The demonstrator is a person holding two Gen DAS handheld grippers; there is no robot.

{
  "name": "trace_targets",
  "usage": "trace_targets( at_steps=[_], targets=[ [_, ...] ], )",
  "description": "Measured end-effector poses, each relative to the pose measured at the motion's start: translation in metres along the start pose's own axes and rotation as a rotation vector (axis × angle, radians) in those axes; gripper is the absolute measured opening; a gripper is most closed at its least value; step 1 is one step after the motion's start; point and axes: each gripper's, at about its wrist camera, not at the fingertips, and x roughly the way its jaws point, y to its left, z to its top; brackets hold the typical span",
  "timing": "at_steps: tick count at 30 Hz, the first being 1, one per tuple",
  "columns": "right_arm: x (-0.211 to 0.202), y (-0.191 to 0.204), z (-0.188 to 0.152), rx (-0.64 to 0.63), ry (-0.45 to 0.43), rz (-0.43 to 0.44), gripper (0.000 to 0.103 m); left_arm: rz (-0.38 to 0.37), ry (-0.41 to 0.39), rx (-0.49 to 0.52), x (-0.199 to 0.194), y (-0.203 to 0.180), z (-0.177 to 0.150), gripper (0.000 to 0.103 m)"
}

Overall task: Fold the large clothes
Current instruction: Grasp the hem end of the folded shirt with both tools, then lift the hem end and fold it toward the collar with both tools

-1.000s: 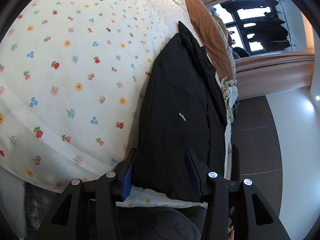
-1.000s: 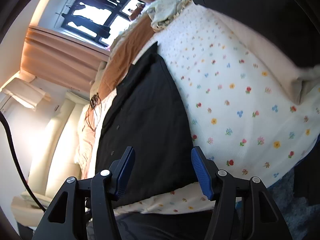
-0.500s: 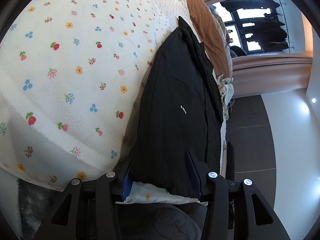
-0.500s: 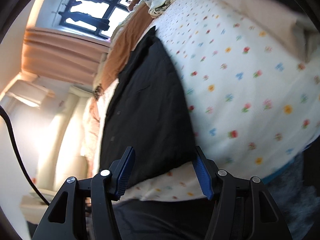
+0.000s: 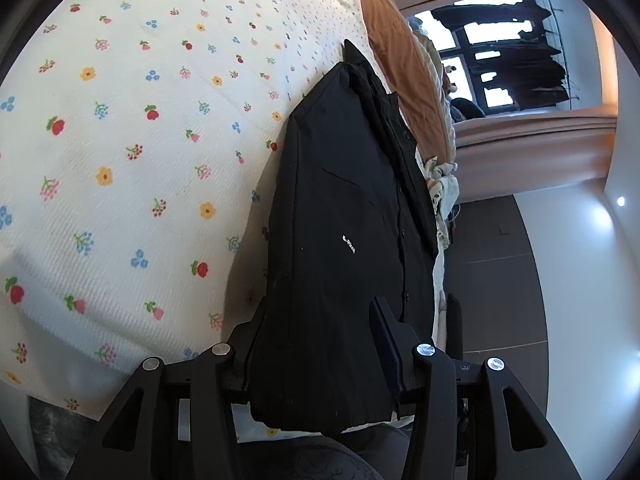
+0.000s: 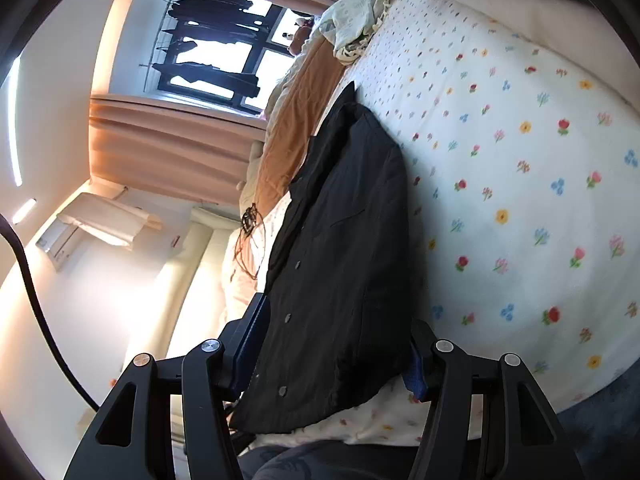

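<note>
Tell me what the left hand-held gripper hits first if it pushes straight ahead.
The black jacket: its near edge already lies between the open fingers of the left hand-held gripper, on the floral bedspread. Depth is unclear.

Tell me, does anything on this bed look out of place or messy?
Mostly tidy. The black jacket lies flat on the floral bedspread. The one untidy spot is a crumpled pale cloth bunched at the bed's far edge.

Floral bedspread [image 5: 120, 160]; peach curtains [image 6: 168, 152] beside bright window [image 6: 224, 52]; dark floor [image 5: 496, 264].
</note>
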Motion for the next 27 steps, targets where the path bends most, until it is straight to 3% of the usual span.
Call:
trace_targets(
  at_steps=[3, 5, 7, 11, 18, 27],
  targets=[
    [0.003, -0.004, -0.001, 0.004, 0.01, -0.057, 0.06, 0.028, -0.006, 0.006, 0.003, -0.001, -0.001, 0.041],
    [0.007, -0.009, -0.002, 0.02, 0.031, -0.119, 0.053, 0.062, -0.009, 0.002, 0.004, 0.0, -0.001, 0.022],
    [0.012, -0.015, -0.005, 0.055, 0.04, -0.135, 0.014, 0.063, -0.022, -0.007, 0.002, -0.001, -0.001, 0.012],
    [0.01, -0.008, -0.004, 0.032, 0.019, -0.2, 0.01, 0.029, -0.071, 0.011, -0.014, -0.01, -0.003, 0.004],
    [-0.014, 0.038, -0.001, -0.051, -0.033, -0.156, 0.009, -0.023, -0.135, 0.044, -0.048, -0.035, -0.008, 0.003],
    [-0.063, 0.088, -0.013, -0.12, -0.055, -0.075, 0.009, -0.11, -0.203, 0.089, -0.119, -0.064, -0.036, 0.002]
  ],
)
